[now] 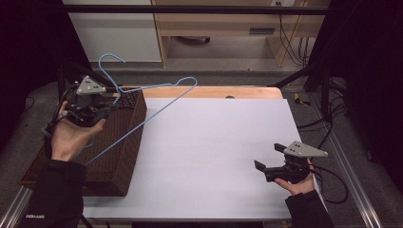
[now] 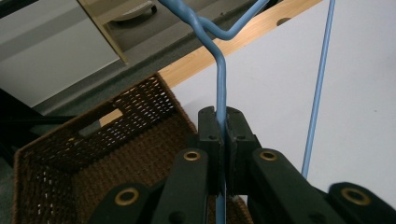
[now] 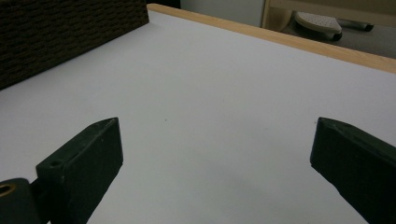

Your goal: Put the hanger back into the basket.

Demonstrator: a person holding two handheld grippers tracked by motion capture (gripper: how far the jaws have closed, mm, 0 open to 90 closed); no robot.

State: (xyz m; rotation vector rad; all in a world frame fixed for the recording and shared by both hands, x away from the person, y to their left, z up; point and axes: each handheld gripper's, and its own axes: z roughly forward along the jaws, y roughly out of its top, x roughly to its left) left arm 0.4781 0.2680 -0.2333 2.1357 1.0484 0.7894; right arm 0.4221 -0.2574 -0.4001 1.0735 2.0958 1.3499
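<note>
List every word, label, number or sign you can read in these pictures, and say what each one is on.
None can be read.
Left sleeve: a small pale mark near the cuff, too small and blurred to read.
Cabinet behind the table: a dark strip on its front, too blurred to tell if it carries text.
Blue wire hanger, wicker basket, left gripper and right gripper: no text visible.

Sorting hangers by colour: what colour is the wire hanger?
Light blue. The hanger shows best in the left gripper view, clamped between the fingers.
</note>
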